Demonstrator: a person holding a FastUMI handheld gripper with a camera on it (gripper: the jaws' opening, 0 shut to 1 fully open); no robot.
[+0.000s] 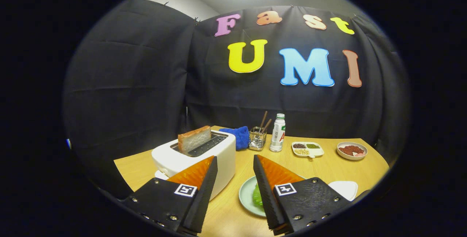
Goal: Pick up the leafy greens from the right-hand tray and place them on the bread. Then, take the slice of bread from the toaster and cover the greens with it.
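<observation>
We see our gripper [235, 165] with its jaws standing wide apart and nothing between them, the fingers raised above the table [328, 164]. Just beneath the right finger lies a pale green plate [247, 195], and on it a bit of leafy greens [257, 197] shows, bright green and crinkled, mostly hidden by that finger, so we cannot tell which way they run. Just behind the left finger stands a white toaster [182, 160], its long side angling away from us toward the right. A slice of bread [194, 139] stands upright in the slot, its long edge running along the toaster; the crust is brown, the face pale and porous. A white tray [344, 188] peeps out just beyond the gripper's right side.

The table is light wood. Further back we see a blue cloth [239, 136], a clear holder with brown sticks [258, 137], a white bottle [278, 133] with a green cap, a divided dish [308, 149] of small seeds, and a bowl [352, 150] of reddish-brown pieces. Black cloth hangs behind the table, with a pale wall above it.
</observation>
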